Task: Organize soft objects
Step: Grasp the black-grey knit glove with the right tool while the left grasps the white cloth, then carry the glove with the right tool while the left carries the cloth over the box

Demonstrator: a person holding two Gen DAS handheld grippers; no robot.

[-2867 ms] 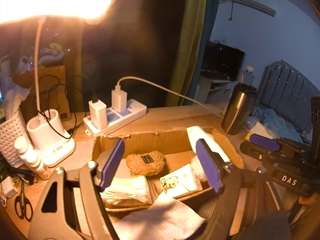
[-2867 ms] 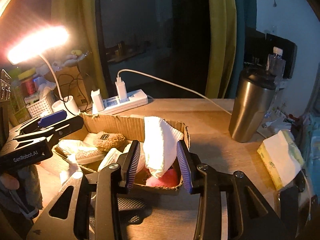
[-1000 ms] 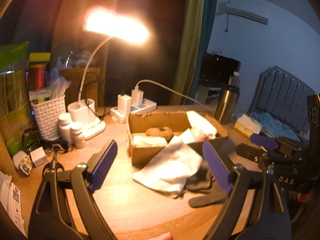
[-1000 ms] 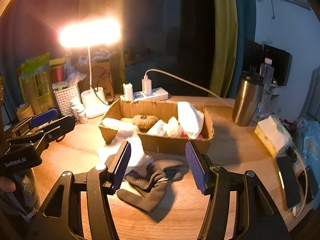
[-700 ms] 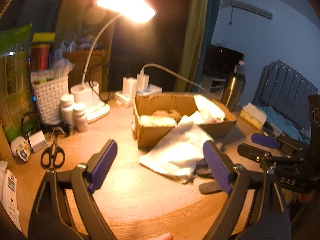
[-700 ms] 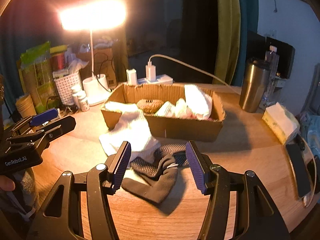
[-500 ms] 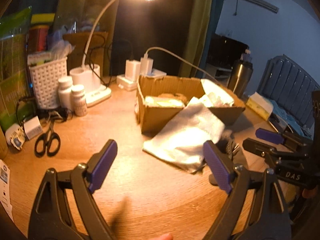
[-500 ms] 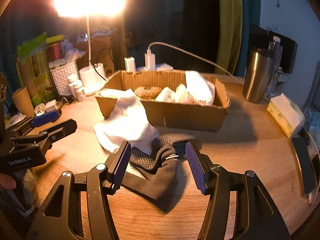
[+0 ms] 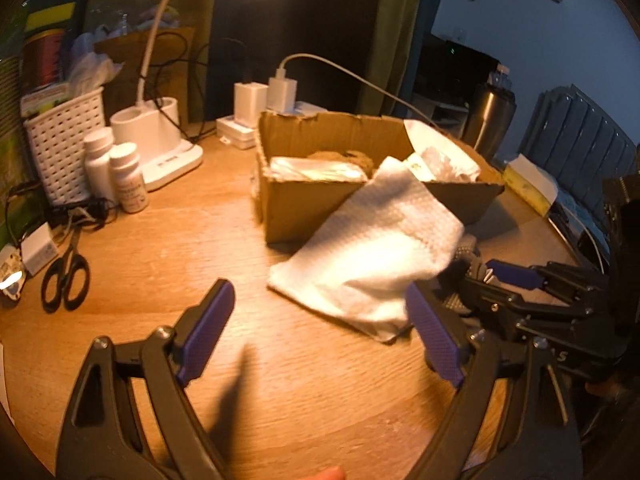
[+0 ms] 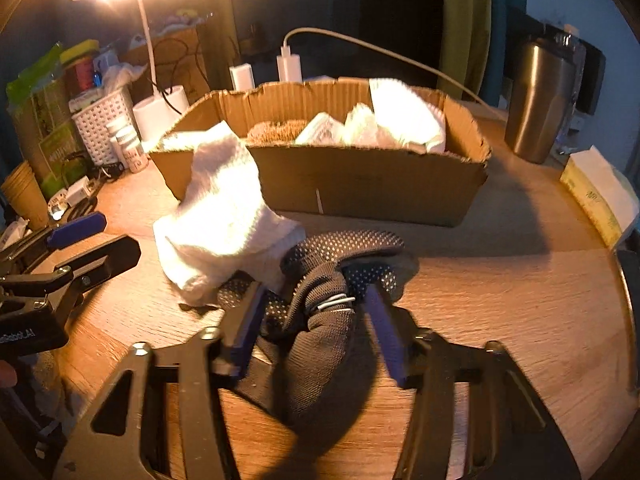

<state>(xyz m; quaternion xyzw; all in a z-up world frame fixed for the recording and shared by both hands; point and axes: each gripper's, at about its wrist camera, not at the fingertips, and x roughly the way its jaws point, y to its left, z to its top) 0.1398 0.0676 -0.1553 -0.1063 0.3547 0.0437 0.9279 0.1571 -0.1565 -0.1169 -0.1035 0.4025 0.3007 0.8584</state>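
1. Right wrist view: the right gripper point(image 10: 310, 320) is low over the wooden table point(image 10: 500, 300), its jaws either side of the dark dotted socks point(image 10: 332, 280). The jaws have just been closing with the bundle between them; whether the pads already press on the fabric cannot be told, as the frame is blurred.
2. A small metal clip point(image 10: 334, 303) shows on the socks, between the two purple pads.
3. The socks lie on the table in front of the cardboard box point(image 10: 360, 184), touching the white cloth point(image 10: 224, 216).
4. The white cloth drapes from the box's front left corner down onto the table.
5. Inside the box sit more white soft items point(image 10: 400, 120) and a brown fuzzy one point(image 10: 276, 130).
6. Left wrist view: the left gripper point(image 9: 320, 324) is spread wide with only bare table between its fingers, just beside the near edge of the white cloth point(image 9: 376, 256).
7. Scissors point(image 9: 66, 276) and two white bottles point(image 9: 116, 172) stand well apart, to the left.
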